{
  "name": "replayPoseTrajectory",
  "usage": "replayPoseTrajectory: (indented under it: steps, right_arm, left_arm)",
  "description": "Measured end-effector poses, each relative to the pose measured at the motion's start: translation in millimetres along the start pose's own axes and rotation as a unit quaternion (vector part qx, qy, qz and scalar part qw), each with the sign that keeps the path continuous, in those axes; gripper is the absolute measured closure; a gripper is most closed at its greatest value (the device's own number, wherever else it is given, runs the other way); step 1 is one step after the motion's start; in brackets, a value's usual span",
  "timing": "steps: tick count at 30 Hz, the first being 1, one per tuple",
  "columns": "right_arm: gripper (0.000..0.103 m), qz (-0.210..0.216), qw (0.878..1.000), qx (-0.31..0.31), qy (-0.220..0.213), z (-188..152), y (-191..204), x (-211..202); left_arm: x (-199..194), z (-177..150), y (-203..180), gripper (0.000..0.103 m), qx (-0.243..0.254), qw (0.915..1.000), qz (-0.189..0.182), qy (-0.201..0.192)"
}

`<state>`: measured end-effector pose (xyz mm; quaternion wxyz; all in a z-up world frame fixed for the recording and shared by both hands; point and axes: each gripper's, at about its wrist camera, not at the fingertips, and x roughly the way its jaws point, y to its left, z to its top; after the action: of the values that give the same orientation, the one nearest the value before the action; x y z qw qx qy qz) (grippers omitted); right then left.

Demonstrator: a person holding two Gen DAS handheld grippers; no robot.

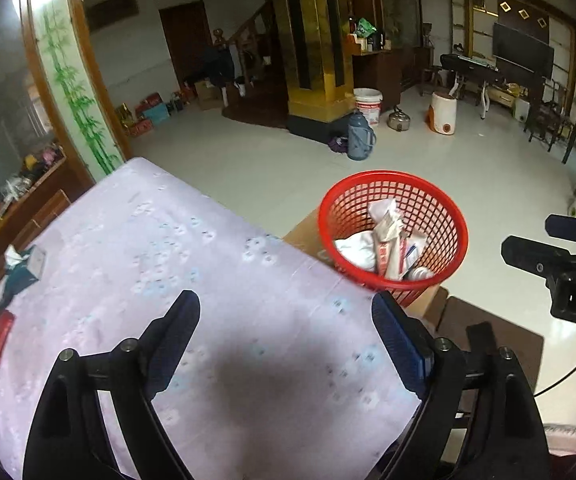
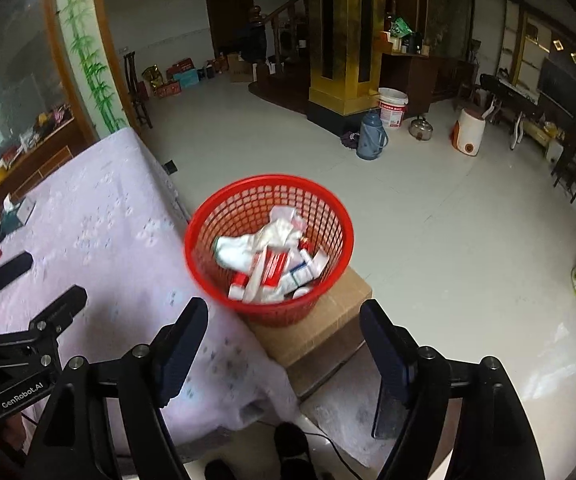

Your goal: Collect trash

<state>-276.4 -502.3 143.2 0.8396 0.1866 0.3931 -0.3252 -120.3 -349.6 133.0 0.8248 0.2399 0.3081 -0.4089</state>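
On the cardboard box (image 2: 320,320), the red basket (image 2: 267,200) blurs its trash (image 2: 271,264); left gripper (image 1: 285,320) and right gripper (image 2: 283,328) gape, empty.

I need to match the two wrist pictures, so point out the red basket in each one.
Left wrist view: red basket sits right of centre, past the table's right edge, on a cardboard box.
Right wrist view: it sits near centre, on the box.
Shared landmark: the golden pillar behind it.
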Motion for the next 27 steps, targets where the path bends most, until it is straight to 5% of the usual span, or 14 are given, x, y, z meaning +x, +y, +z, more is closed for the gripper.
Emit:
replayPoseTrajectory:
  steps: [7, 27]
  right_arm:
    - [0.021, -0.009, 1.000, -0.006, -0.017, -20.3, 20.9, -24.9]
    - [0.021, -0.002, 0.999, -0.004, -0.033, -30.4, 46.6, -49.4]
  left_arm:
    - [-19.6, -16.2, 5.8, 0.012, 0.002, 0.9999, -0.013, -0.004]
    - [-46.4, -30.4, 28.0, 0.010, 0.001, 0.9994, 0.024, -0.025]
